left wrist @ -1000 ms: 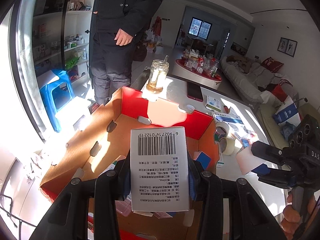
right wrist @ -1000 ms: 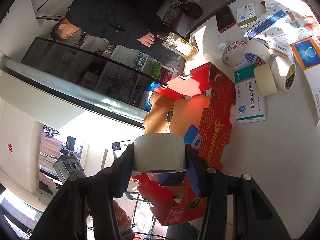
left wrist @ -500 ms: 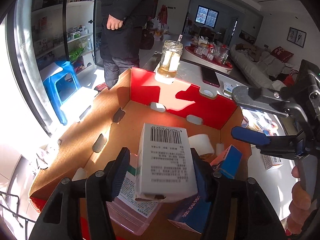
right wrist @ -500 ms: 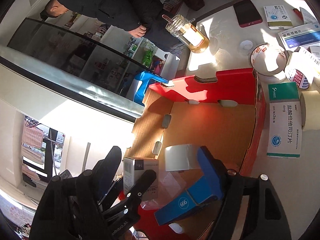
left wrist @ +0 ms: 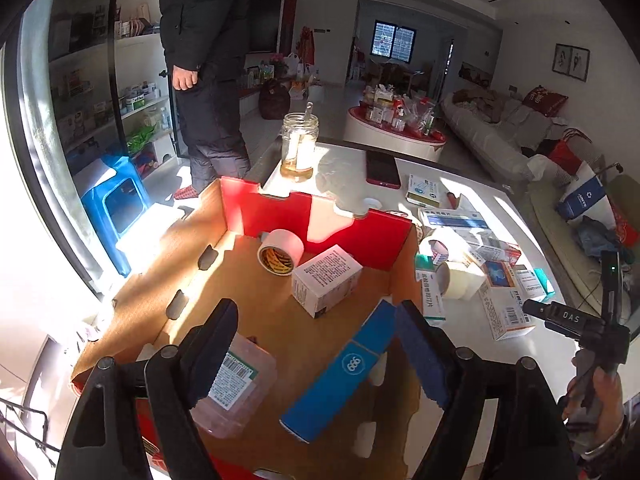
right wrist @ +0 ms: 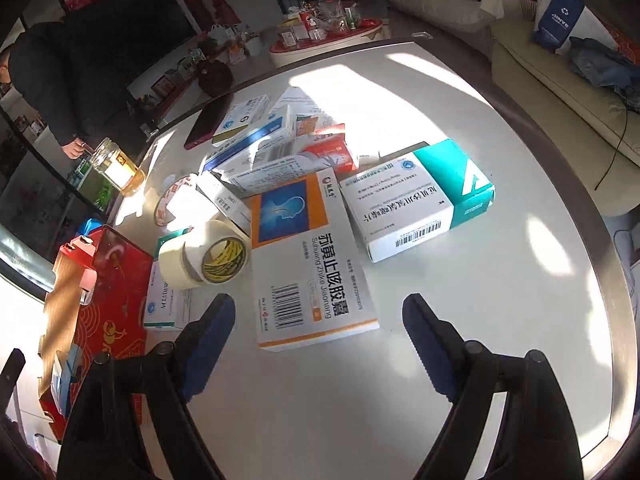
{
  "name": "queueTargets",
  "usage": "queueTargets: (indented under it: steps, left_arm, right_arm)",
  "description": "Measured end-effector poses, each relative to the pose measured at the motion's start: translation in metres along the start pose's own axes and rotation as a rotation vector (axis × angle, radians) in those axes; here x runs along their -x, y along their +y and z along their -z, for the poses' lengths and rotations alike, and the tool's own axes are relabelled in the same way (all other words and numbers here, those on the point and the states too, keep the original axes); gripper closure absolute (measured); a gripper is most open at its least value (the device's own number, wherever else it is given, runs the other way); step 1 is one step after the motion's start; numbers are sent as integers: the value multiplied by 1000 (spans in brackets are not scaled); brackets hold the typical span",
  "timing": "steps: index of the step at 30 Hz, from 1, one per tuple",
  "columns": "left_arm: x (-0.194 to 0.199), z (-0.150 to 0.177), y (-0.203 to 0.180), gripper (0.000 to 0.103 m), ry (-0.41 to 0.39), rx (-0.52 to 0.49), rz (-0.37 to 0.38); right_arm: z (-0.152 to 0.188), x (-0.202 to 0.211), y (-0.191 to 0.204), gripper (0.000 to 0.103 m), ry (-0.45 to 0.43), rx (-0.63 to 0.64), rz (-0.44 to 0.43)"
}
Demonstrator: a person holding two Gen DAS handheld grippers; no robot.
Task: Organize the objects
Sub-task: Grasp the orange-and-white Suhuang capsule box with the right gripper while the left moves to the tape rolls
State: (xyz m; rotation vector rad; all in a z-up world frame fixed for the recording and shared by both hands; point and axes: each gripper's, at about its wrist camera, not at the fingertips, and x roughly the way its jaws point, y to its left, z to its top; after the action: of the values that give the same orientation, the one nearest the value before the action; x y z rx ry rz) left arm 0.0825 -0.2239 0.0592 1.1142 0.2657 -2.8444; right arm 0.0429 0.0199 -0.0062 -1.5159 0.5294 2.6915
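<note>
On white table [right wrist: 500, 280]: orange-white box [right wrist: 310, 264] "Suhuang Zhike Jiaonang"; barcode

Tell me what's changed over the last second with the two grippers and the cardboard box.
The left gripper let go of the white carton, the right gripper the tape roll; both now lie in the cardboard box. The right swung to the table's cartons. Jar unmoved.
</note>
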Motion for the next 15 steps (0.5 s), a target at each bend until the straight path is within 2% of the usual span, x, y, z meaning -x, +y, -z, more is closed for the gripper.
queueTargets:
  steps: [4,6,9,10,11,14,15]
  left_arm:
    - [-3,-14,-40,16,24,-38,102]
    - [-7,-19,-61,16,35,-77,118]
    - [-16,-25,-94,15,54,-143,123]
    - [-20,-27,-104,15,61,-165,122]
    - [-25,-29,-114,15,67,-193,120]
    - [-46,-34,-148,15,85,-312,88]
    - [-56,-34,-161,15,87,-359,77]
  right_arm:
    - [-2,-29,8,18,50,50,-1]
    - [-2,-42,19,18,78,84,8]
    - [-2,-52,33,17,70,157,73]
    - [0,-53,36,23,62,185,95]
    - [2,-52,36,23,52,204,104]
    - [10,-39,19,24,50,169,33]
    - [14,-31,8,24,54,133,-17]
